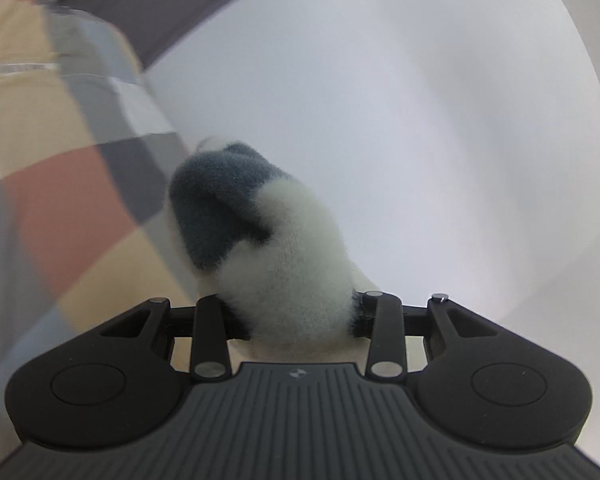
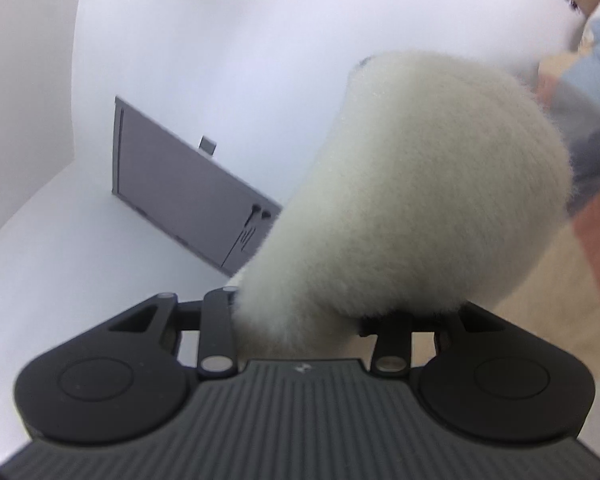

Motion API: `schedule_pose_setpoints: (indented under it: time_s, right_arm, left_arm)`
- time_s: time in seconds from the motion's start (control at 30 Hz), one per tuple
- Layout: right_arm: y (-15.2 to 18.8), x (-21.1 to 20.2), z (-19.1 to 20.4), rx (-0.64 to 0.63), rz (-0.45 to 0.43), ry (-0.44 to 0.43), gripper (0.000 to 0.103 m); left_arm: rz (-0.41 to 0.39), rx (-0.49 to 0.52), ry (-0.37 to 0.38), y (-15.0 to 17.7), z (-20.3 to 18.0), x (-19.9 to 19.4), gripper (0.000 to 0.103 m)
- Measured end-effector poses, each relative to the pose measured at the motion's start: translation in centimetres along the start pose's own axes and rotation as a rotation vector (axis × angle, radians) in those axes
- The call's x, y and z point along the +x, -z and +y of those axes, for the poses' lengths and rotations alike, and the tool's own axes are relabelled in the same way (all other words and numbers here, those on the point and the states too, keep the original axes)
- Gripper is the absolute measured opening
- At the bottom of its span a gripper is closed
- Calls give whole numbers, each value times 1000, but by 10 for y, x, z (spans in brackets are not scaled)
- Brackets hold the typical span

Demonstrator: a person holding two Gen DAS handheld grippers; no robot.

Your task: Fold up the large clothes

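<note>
Fleece garment, fluffy cream-white with a dark grey-blue patch, bunches up between the left tongs in the left wrist view; the cloth fills the gap between the black linkage arms and hides the fingertips, so the left tongs grip the fleece. Same fluffy cream fleece rises as a thick roll out of the right tongs in the right wrist view, fingertips buried again, so the right tongs also clamp the cloth. Both ends of the garment sit up in the tongs, against a plain white wall. Blurred checked fabric in tan, rust, grey and pale blue squares fills the left side of the left view and the right edge of the right view; cannot tell what it covers. Dark grey flat panel with small fittings shows tilted on the far wall, left of the fleece in the right view.
</note>
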State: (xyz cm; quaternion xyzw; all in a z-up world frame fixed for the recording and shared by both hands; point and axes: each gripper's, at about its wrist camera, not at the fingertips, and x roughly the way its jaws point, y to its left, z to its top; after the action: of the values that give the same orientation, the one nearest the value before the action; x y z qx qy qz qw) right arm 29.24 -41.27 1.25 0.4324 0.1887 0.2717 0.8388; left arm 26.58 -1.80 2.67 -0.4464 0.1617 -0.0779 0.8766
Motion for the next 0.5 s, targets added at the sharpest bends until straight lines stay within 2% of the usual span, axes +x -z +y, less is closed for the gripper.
schedule_pose_setpoints:
  time_s: [0.13,0.27,0.5]
  right_arm:
    - [-40,7,-25,-21,-20,44,44]
    - [-64,21,-66,-4,-28,98,44]
    - [-59,51,-161,82,-19,188,44]
  left_arm:
    - [56,14,13,6,-15,65,42]
    - [113,19,-8,24,-11,127,42]
    - [249,84,-88,62,27,214,42]
